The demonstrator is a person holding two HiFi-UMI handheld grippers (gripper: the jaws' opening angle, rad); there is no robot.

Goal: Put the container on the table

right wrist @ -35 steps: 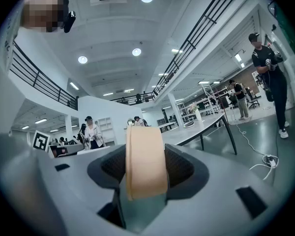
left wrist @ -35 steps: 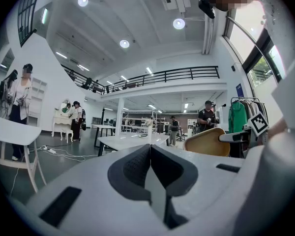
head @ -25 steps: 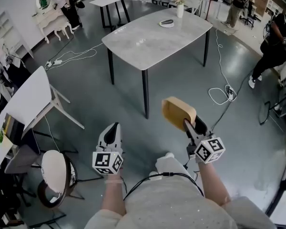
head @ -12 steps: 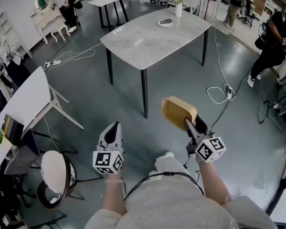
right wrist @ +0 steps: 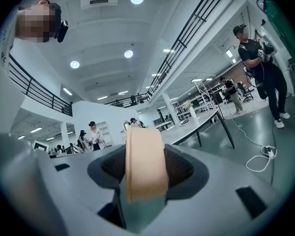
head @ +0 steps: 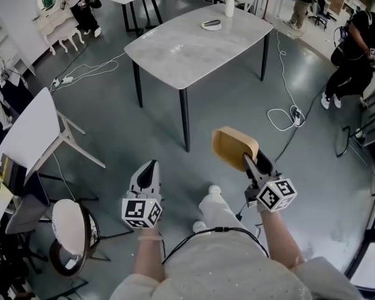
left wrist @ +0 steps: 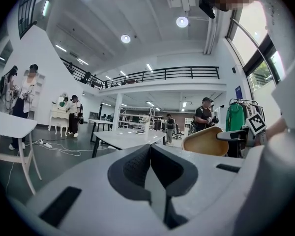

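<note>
My right gripper [head: 245, 159] is shut on a tan container [head: 234, 146], held on its side in the air over the grey floor. In the right gripper view the container [right wrist: 144, 162] fills the gap between the jaws, rim upward. My left gripper [head: 150, 166] is shut with nothing in it; in the left gripper view [left wrist: 150, 151] its jaws meet. The grey marble-top table [head: 175, 49] stands ahead, some way beyond both grippers. From the left gripper view the container [left wrist: 206, 142] shows at the right.
A small dish [head: 210, 24] and a white vase [head: 229, 7] sit at the table's far end. Cables [head: 286, 114] trail over the floor to the right. A white table [head: 28, 136] and a round stool [head: 69, 225] stand at the left. People [head: 352, 49] stand around the room.
The table has come slightly closer and shifted left in the head view as the person steps forward. Both grippers keep their places in the view, the container still held.
</note>
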